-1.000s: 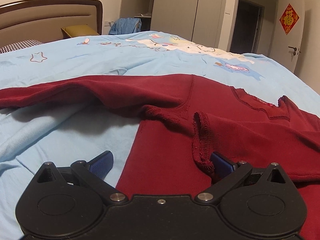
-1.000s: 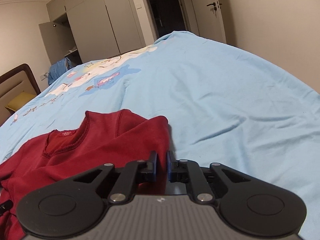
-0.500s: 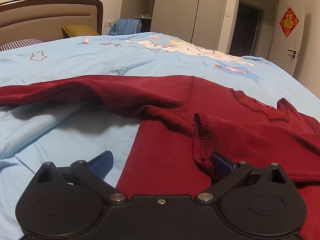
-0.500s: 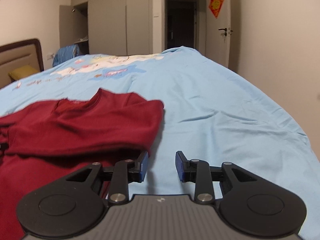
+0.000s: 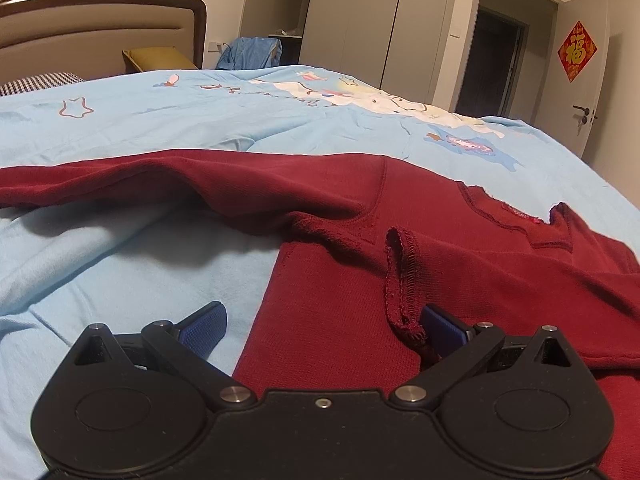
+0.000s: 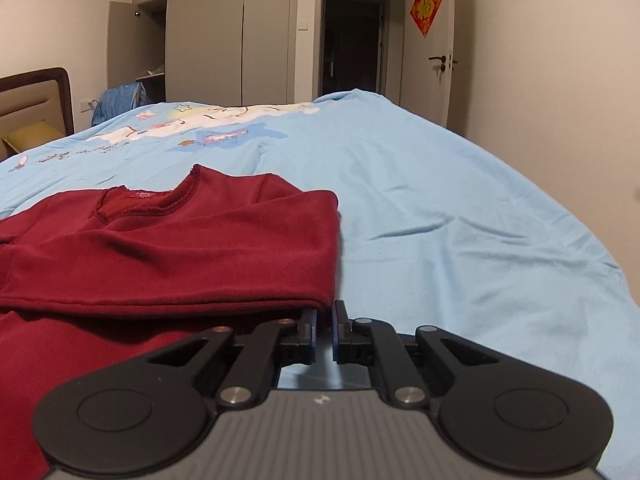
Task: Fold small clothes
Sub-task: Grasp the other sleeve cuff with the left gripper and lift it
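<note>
A dark red long-sleeved top [image 5: 460, 248] lies flat on the light blue bed sheet [image 5: 120, 272]. One sleeve is folded across its chest, and the cuff [image 5: 400, 276] rests against the right pad of my left gripper [image 5: 320, 326]. That gripper is open wide, low over the top's left side, with the fabric lying loose between its fingers. The other sleeve [image 5: 120, 180] stretches out to the left. In the right wrist view my right gripper [image 6: 325, 330] sits just off the folded right edge of the top [image 6: 180, 248]. Its jaws are closing to a thin gap with nothing between them.
The blue sheet [image 6: 460, 220] runs wide to the right of the top. A padded headboard [image 5: 100, 24] and a yellow pillow [image 5: 160, 58] are at the far left. Blue clothing [image 5: 252, 52] hangs by the wardrobe [image 5: 360, 20]. A white door [image 5: 580, 80] stands at the back right.
My right gripper let go of the top's folded shoulder edge, opened, drew back to the right while rolling level, then closed empty. The left gripper has not moved.
</note>
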`<move>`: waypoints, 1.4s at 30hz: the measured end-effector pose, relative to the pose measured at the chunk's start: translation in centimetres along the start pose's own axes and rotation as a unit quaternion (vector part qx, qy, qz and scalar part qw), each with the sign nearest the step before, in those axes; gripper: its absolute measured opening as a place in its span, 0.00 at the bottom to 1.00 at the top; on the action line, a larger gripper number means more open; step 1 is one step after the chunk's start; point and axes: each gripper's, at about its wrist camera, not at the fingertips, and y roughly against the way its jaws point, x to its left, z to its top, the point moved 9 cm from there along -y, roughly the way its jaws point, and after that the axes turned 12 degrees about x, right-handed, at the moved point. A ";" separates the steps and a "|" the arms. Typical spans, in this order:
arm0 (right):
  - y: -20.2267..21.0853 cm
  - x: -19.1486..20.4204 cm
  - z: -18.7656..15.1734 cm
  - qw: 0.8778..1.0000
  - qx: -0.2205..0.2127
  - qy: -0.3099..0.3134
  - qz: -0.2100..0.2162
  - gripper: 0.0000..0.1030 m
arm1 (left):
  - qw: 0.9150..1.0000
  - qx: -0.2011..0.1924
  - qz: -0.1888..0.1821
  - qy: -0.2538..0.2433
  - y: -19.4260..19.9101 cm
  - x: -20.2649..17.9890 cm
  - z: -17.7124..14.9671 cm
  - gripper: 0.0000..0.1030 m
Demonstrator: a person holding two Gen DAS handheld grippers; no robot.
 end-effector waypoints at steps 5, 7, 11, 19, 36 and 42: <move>1.9 0.4 0.0 0.999 -0.003 0.000 0.032 0.32 | 0.998 0.034 -0.054 0.013 2.7 1.2 0.7 0.99; 3.0 0.8 -0.2 0.999 -0.006 0.007 0.043 0.49 | 0.997 0.031 -0.061 0.033 4.3 2.7 1.1 0.99; 5.4 2.7 -1.5 0.997 -0.002 0.024 0.073 0.74 | 0.998 0.009 -0.037 0.058 7.4 7.6 2.3 0.99; 9.8 9.1 -6.9 0.989 0.023 0.035 0.140 0.99 | 0.983 -0.023 0.073 0.165 10.3 21.6 4.9 0.99; 11.0 15.2 -11.6 0.987 0.063 0.076 0.130 1.00 | 0.925 -0.032 0.018 0.378 5.2 32.6 6.3 0.52; 10.7 15.4 -12.1 0.988 0.070 0.077 0.117 1.00 | 0.921 -0.039 0.059 0.384 4.5 33.9 6.3 0.29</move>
